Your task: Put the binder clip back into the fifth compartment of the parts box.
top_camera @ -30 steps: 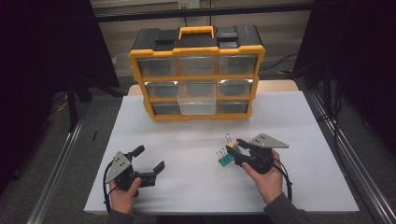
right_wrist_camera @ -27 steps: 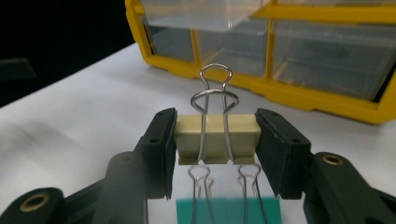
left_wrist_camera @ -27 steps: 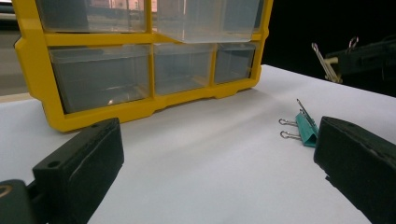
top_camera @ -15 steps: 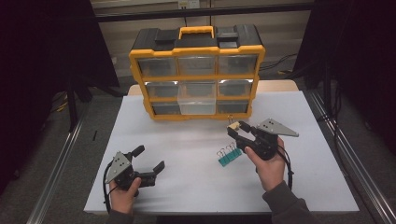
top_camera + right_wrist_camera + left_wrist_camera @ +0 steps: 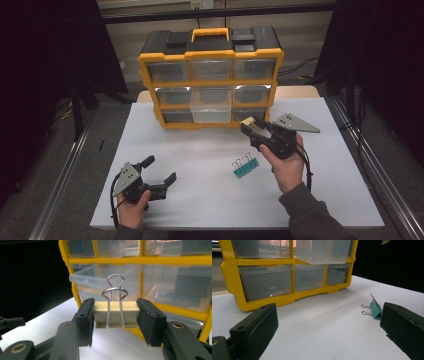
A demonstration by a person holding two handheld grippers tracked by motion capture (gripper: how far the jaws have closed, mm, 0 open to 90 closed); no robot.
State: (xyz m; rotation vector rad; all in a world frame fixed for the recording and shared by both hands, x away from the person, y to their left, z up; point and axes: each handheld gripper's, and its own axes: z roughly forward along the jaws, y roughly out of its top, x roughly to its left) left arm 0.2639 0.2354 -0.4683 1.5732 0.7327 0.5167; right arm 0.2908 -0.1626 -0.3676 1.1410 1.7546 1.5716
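White table (image 5: 210,200) on grey carpet floor (image 5: 30,200). Metal rail (image 5: 60,190) runs along the table's left side, another rail (image 5: 380,175) along the right. Black curtains (image 5: 45,60) at both sides. Cables (image 5: 300,67) on floor behind. Small dark item (image 5: 101,145) beside left rail.

High view: above, facing forward-down on table (image 5: 210,200). Gripper views: low, close, both facing yellow organizer (image 5: 210,75).

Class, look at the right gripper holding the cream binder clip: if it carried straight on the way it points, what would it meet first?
Probably the pulled-out clear drawer of the yellow organizer, straight ahead of the right gripper and its cream binder clip; the gap is unclear.
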